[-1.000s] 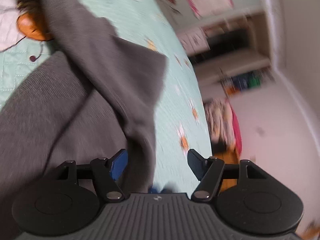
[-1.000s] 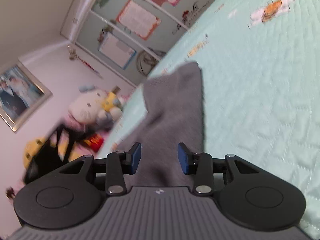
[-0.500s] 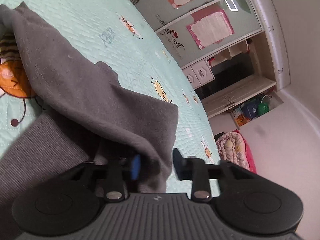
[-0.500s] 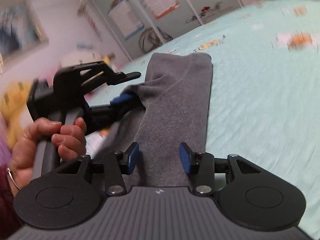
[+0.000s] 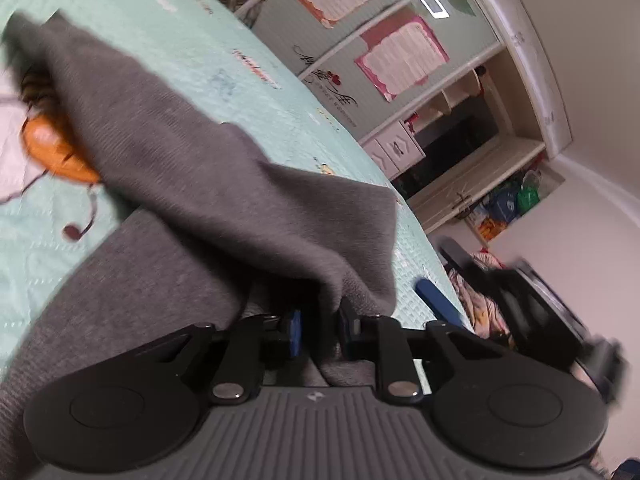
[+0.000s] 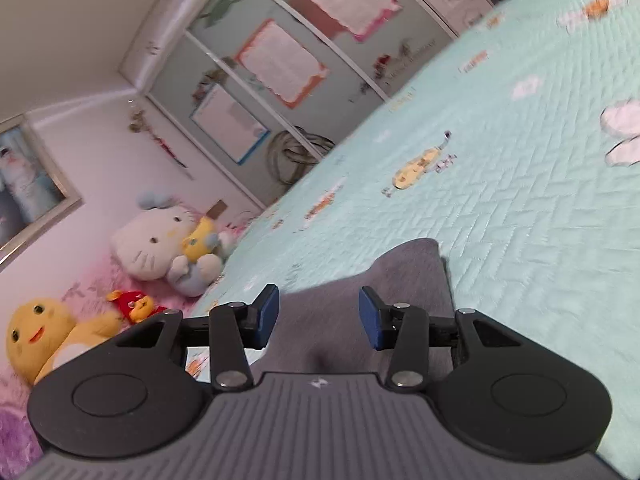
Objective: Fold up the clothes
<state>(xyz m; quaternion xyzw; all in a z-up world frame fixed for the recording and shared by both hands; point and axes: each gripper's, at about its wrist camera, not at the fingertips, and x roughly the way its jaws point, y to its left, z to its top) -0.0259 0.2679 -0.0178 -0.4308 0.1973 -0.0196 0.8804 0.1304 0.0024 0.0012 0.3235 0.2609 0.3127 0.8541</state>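
Now my left gripper (image 5: 320, 330) jaws are closing on the grey knit garment's (image 5: 208, 184) edge; my right gripper (image 6: 318, 316) is released, so I should lift evenly across the mint quilted bed (image 6: 520, 220).

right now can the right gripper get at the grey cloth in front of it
Probably yes. The right gripper stands open with the grey cloth lying between and just beyond its pads on the green quilt; nothing blocks it.

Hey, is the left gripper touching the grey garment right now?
Touching. In the left wrist view the left gripper is closing, and a fold of the grey garment sits pinched between its blue pads.
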